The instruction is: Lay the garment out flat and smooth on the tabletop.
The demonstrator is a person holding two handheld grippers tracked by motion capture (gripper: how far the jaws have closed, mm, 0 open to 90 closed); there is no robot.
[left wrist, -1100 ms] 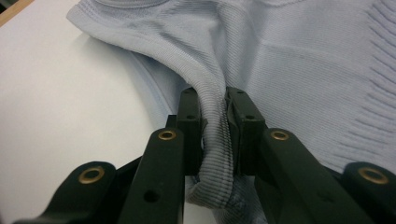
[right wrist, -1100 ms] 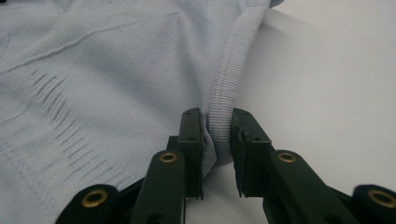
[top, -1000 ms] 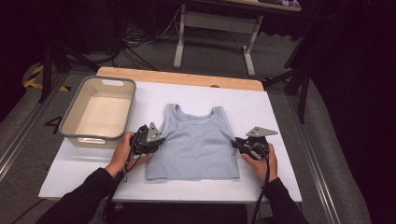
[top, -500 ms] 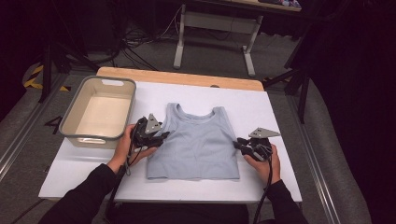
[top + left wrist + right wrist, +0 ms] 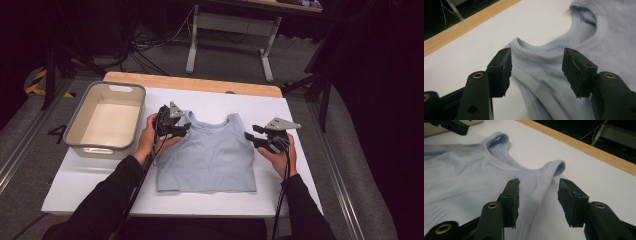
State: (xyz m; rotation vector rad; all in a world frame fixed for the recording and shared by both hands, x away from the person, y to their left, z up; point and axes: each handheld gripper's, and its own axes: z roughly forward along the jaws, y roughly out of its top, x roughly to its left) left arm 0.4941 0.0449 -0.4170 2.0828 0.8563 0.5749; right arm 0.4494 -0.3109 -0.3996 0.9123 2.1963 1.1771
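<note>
A pale blue tank top (image 5: 207,157) lies flat on the white top of the desk (image 5: 300,130), its neckline toward the far wooden edge and its hem toward the person. All places here are told from that tank top.

The left claw (image 5: 181,131) hangs at the top's left shoulder strap, held in the person's left hand (image 5: 148,136). Its jaws have just been opening and now stand spread; in the left gripper view (image 5: 536,72) the strap and the armhole edge lie in the gap beneath them, and the pads do not press on the cloth.

The right claw (image 5: 251,138) sits at the right armhole, just off the top's right edge, in the right hand (image 5: 281,156). Its jaws have also just been opening and stand apart; in the right gripper view (image 5: 538,201) the ribbed side edge below the right strap runs between them, untouched by either pad.

A beige plastic bin (image 5: 80,131) stands to the left of the tank top, beyond the left hand, apart from the cloth
</note>
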